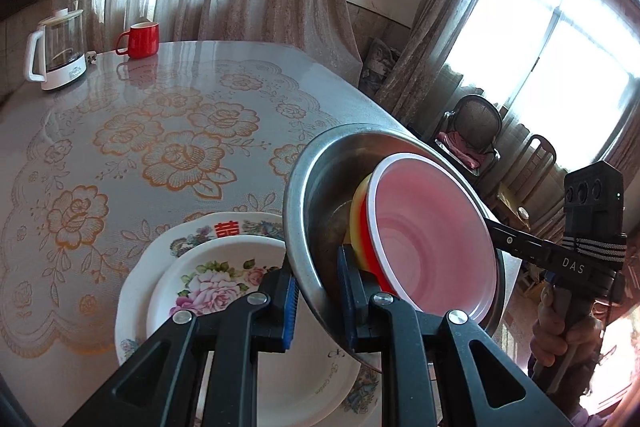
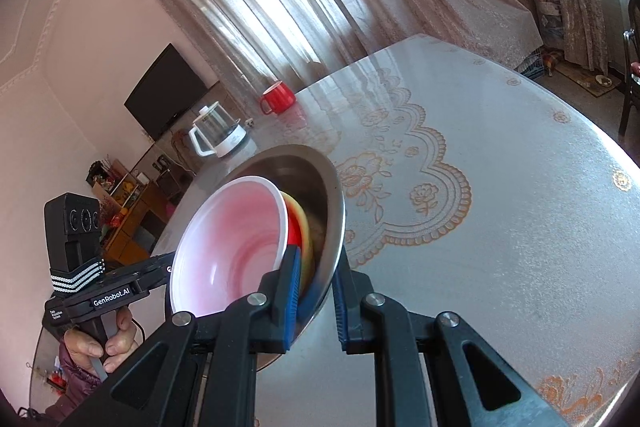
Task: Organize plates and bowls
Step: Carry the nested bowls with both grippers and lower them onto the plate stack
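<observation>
steel bowl (image 1: 316, 195) hides most of the yellow bowl (image 1: 357, 211).

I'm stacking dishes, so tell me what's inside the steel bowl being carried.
Nested in the steel bowl is a yellow bowl, showing only as a rim, and inside that a red bowl with a pink interior. The steel bowl's bottom is mostly covered.
</observation>
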The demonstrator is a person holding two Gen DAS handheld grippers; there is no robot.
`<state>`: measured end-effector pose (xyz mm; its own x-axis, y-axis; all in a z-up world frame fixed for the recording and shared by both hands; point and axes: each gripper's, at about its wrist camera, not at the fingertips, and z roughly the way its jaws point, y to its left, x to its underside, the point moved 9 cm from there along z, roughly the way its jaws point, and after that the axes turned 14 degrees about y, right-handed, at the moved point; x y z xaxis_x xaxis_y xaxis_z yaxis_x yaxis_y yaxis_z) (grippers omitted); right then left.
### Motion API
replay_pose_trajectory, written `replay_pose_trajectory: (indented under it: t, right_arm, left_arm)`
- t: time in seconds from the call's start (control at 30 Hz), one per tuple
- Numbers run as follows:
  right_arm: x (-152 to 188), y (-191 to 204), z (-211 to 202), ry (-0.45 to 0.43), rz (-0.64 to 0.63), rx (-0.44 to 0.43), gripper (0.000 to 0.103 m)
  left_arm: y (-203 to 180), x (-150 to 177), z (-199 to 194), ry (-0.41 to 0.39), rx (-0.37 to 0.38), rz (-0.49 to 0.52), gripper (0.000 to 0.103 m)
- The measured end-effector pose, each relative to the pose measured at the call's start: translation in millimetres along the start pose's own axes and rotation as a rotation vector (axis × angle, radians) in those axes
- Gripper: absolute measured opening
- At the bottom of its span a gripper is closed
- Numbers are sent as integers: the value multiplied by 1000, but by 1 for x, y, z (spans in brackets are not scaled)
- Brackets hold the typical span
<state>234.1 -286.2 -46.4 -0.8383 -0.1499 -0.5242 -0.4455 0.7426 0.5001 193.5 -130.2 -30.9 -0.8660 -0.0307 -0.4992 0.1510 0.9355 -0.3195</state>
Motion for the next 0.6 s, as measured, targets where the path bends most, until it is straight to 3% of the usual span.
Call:
replay_pose_trajectory:
  t: [0.23, 0.6]
  right_arm:
    - [-1, 33, 33, 50, -53, -52, 14]
    - [11, 63, 76, 157, -113, -53, 14]
  left_arm:
    - [44, 22, -14, -12, -36, -72, 19]
    - [85, 54, -14, 11, -31, -166, 19]
